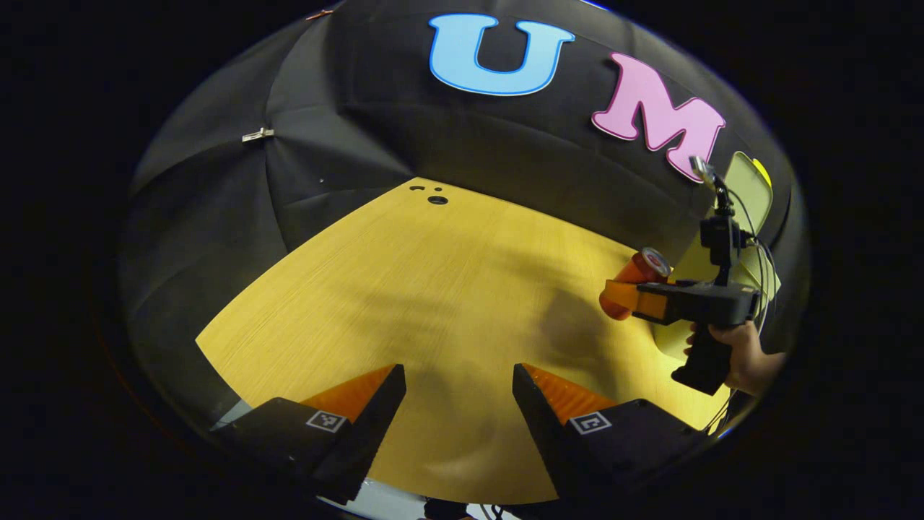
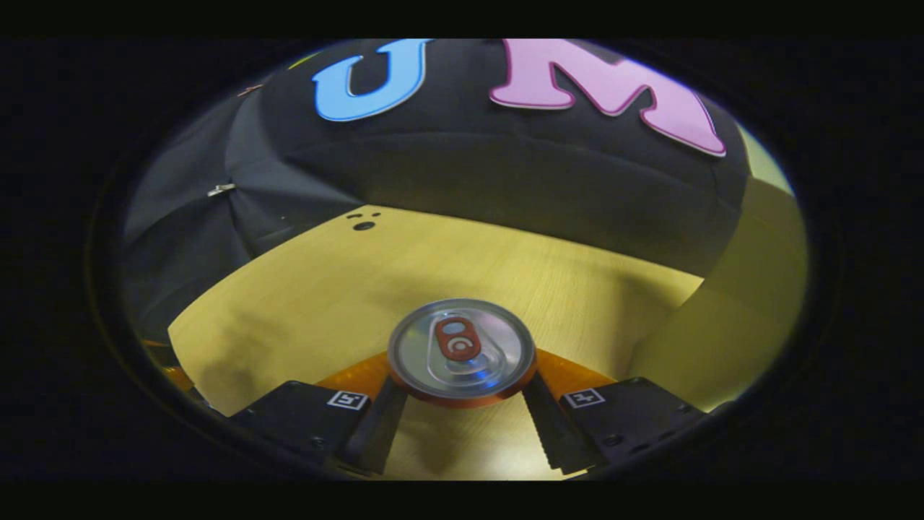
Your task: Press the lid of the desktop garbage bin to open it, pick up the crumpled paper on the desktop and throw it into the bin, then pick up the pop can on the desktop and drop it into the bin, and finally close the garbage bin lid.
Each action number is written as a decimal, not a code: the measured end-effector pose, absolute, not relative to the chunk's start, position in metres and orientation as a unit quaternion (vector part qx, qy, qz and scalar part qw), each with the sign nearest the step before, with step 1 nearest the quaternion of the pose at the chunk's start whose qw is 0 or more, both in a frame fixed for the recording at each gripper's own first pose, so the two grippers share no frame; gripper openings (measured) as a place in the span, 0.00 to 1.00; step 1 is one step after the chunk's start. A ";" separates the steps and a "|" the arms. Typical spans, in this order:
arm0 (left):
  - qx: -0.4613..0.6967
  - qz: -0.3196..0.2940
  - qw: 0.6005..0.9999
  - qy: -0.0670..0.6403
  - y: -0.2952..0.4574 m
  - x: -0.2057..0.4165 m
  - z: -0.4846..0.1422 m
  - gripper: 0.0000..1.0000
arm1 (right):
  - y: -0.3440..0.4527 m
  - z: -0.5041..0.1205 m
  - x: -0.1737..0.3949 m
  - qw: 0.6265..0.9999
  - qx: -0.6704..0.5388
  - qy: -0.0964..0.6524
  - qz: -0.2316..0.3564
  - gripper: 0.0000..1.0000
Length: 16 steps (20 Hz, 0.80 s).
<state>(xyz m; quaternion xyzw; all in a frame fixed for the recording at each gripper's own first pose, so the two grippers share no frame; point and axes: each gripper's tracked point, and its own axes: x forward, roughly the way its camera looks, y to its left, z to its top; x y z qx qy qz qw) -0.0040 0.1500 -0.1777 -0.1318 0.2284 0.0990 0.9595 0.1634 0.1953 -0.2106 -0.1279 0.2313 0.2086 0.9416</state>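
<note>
An orange pop can (image 2: 462, 350) with a silver top and a red tab sits between my right gripper's fingers, and my right gripper (image 2: 462, 377) is shut on it, off the table. In the left gripper view the same can (image 1: 639, 271) hangs tilted above the table at the far right, in the right gripper (image 1: 619, 295), which a hand (image 1: 743, 354) holds. Right behind it stands the pale yellow-green bin (image 1: 675, 343) with its lid (image 1: 749, 189) raised. The bin's wall (image 2: 729, 318) is close on the right of the can. My left gripper (image 1: 457, 372) is open over bare table, holding nothing.
The wooden table (image 1: 433, 289) runs back to the black cloth wall. A few small dark holes (image 1: 437, 199) mark its far edge. A metal clip (image 1: 258, 134) pins the cloth at the left.
</note>
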 end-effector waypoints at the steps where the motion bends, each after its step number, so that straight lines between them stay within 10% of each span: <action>1: -0.126 0.094 0.961 0.228 0.149 -0.004 -0.178 0.96 | 0.196 -0.195 0.157 0.942 -0.146 0.213 0.213 0.82; 16: -0.074 0.008 0.969 0.234 0.119 0.011 -0.186 0.96 | 0.108 0.022 0.108 0.985 -0.057 0.070 0.148 0.82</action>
